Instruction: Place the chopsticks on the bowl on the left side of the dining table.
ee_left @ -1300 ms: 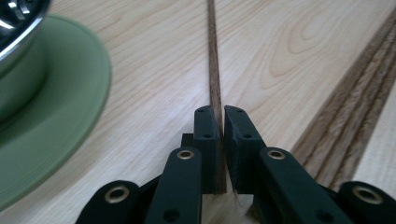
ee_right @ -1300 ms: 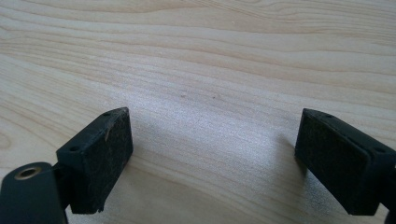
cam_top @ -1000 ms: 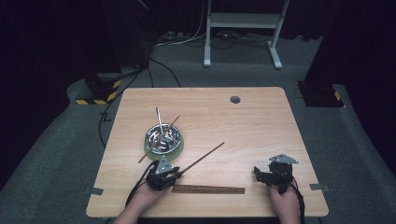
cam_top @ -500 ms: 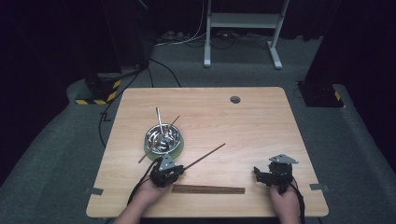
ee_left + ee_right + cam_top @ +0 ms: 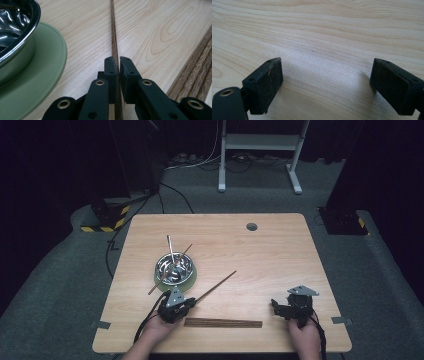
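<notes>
Near the light wooden tabletop's (image 5: 280,250) front edge, the left tongs (image 5: 117,65) had just clenched on a thin dark wooden chopstick (image 5: 216,286), apparently slanting away rightward; the right tongs (image 5: 278,306) rested released, front-right.

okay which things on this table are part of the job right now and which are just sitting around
In the job: left gripper, shut on a wooden chopstick; steel bowl holding sticks; remaining chopsticks.

Lying about: right gripper, open over bare table; green saucer.

Right gripper (image 5: 325,85) with its two black jaws standing wide apart, nothing but bare pale wooden table (image 5: 324,37) between and beyond them.
</notes>
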